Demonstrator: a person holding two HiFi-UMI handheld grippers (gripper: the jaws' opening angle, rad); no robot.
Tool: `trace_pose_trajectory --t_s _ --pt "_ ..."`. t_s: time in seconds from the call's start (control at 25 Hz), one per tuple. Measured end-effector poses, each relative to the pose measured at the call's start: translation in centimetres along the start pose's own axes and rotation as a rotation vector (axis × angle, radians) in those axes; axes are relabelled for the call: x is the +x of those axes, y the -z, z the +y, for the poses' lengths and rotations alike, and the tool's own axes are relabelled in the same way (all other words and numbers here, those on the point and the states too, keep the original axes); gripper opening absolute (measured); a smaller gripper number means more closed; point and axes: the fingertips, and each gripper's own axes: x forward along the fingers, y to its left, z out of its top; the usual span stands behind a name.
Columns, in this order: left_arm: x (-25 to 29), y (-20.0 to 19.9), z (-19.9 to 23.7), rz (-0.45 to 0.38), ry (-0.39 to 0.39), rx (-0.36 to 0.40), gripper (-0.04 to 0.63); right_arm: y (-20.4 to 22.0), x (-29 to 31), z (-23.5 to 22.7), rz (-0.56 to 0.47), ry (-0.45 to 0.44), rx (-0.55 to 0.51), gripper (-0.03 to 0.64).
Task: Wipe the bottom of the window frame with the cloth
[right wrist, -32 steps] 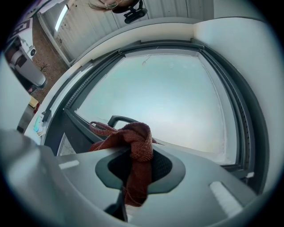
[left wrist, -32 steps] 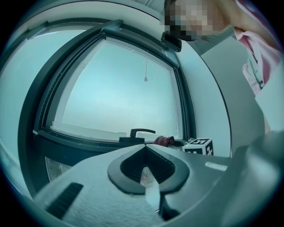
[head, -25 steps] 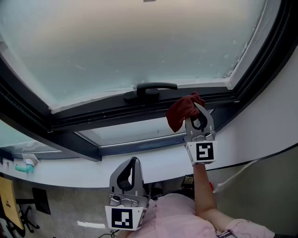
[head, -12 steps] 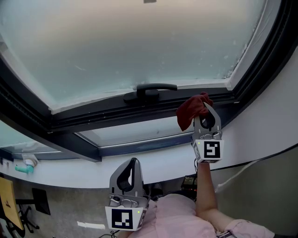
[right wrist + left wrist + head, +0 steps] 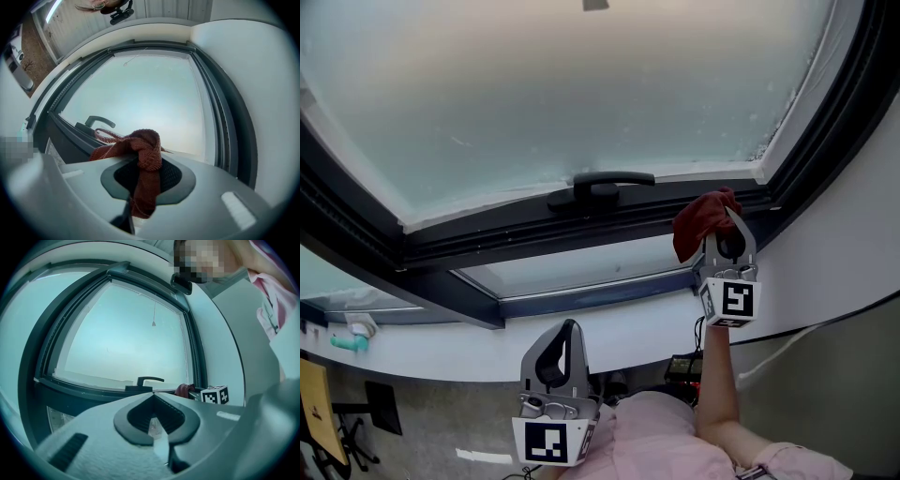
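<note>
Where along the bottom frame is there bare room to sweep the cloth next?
Bare: the long stretch of bottom frame from the handle leftward to the corner, and a short gap between handle and cloth. Tight: the right corner, where the right gripper holds the cloth close to the side frame.

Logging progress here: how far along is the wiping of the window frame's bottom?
Done: dark red knitted cloth clamped in the right gripper. In hand: cloth at the right end of the dark bottom frame rail. Left: whether the rest is wiped doesn't show.
</note>
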Motion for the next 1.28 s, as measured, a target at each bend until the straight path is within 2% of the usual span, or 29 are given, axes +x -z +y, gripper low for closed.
trace_pose_trajectory --t_s 0.72,1.08,1.28 --pt "0.1 -0.2 0.3 -0.008 0.003 0.003 -0.003 1.2 -0.5 -5.6 0.025 0.139 0.024 0.069" --pt "0.3 -0.4 0.5 -0.017 -0.011 -0.025 -0.003 1.7 -0.7 -7.9 0.034 0.19 0.04 0.069" --pt "0.2 -0.5 0.7 -0.016 -0.007 0.0 -0.003 2.1 -0.9 -9.6 0.043 0.229 0.052 0.069"
